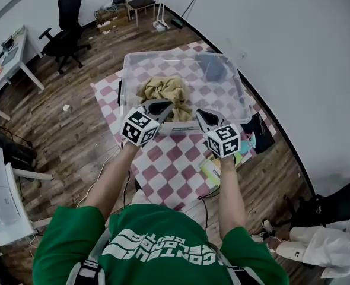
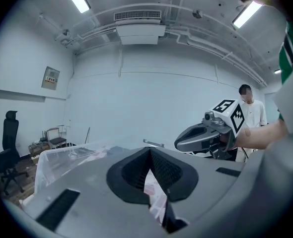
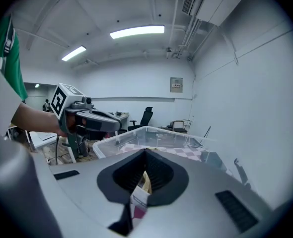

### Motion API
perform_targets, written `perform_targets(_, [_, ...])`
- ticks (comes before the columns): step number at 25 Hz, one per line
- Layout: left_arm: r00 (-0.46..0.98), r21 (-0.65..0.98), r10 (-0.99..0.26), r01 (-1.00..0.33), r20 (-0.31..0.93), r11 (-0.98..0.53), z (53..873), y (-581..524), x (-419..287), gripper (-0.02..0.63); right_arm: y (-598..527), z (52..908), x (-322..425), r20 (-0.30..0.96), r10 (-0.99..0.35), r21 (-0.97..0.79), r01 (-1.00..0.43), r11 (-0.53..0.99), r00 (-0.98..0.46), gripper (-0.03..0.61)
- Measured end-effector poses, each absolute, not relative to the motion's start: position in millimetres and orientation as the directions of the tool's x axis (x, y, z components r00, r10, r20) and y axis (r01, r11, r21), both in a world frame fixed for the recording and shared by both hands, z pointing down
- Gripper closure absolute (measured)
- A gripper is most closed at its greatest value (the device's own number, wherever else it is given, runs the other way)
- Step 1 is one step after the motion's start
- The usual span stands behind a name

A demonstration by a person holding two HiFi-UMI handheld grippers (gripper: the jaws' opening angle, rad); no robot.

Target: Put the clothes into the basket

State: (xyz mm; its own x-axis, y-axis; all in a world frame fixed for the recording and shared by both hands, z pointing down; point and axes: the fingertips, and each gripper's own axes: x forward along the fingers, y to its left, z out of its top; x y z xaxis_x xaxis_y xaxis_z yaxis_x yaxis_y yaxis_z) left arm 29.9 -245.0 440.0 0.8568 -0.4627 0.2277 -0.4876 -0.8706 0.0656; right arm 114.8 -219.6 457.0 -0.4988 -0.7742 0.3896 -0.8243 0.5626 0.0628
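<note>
A clear plastic basket [image 1: 181,56] stands on a pink-and-white checked mat [image 1: 169,165]. Inside it lies a crumpled tan garment [image 1: 166,89], and a darker grey item [image 1: 214,68] sits near the far right corner. My left gripper [image 1: 165,104] hangs over the basket's near rim with its jaws shut and nothing between them. Just to its right, my right gripper [image 1: 199,113] is also shut and empty. In the left gripper view the left gripper [image 2: 150,150] shows closed tips, with the right gripper [image 2: 179,143] beside it. The right gripper view shows the right gripper [image 3: 145,152] and the basket [image 3: 151,133] beyond.
A white wall runs along the right of the mat. A black bag [image 1: 259,132] and coloured papers [image 1: 213,170] lie by the mat's right edge. A black office chair [image 1: 65,25] and a white desk [image 1: 6,58] stand at the far left. A person in white [image 1: 323,242] sits at lower right.
</note>
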Motion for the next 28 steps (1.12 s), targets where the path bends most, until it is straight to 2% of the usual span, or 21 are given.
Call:
perform_targets(9, [0.864,0.105,-0.463,-0.488,0.2,-0.866,460.0,-181.5,21.1,0.611,-158.4,475.5,101.8,0.39,-0.749,0.035,-0.805,0.593,-0.535,0.569])
perform_targets(28, [0.826,0.157,-0.499,-0.547,0.262,-0.822,513.9,-124.0,5.4,0.611,-97.5,519.5,118.9,0.441,-0.697,0.001,-0.776,0.63,-0.565,0.569])
